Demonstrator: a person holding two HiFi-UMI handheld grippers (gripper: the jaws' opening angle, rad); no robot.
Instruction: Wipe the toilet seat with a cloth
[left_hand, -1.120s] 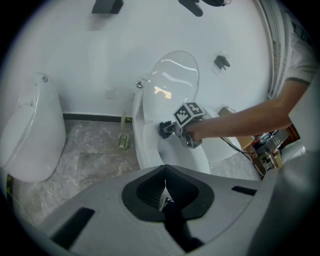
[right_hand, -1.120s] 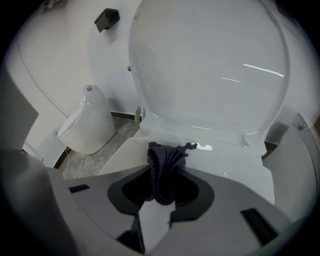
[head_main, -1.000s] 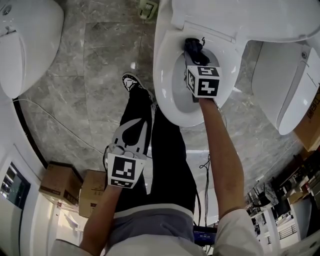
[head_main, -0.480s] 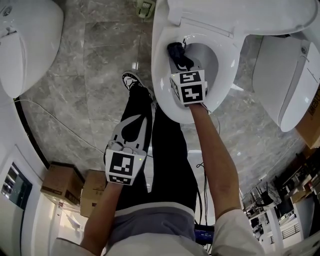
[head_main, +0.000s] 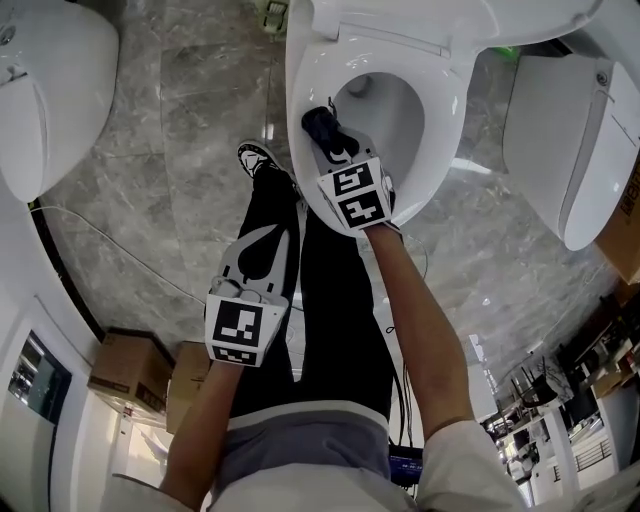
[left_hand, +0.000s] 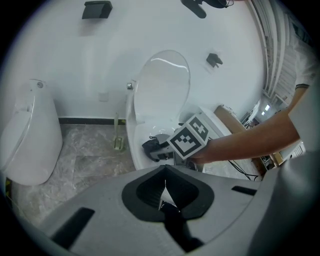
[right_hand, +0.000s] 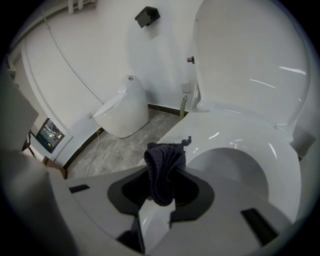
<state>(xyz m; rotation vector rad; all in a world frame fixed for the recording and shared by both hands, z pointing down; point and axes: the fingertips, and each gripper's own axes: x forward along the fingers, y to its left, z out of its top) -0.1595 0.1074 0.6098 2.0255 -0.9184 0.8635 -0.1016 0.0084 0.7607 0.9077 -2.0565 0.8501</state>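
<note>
Softness was judged to be the chief trait of the cloth (right_hand: 164, 172): a dark, ribbed piece, bunched into folds, which was taken to be light and limp and likely to fold or drag rather than push back. It was seen pinched in the jaws of the right gripper (right_hand: 162, 195), with a wad of it standing out beyond the tips. In the head view that wad was placed at the left side of the seat (head_main: 300, 150), by the inner edge of the opening, and appeared to rest on it, though contact could not be confirmed. The seat was judged hard, glossy and slippery, so little resistance to the cloth was expected. A hold across the middle of the bunch was thought best, so that enough fabric would be left ahead of the jaws to keep them off the seat. The left gripper (head_main: 268, 235) was held low beside the person's leg, well apart from the toilet, with its jaws pressed together on nothing.
</note>
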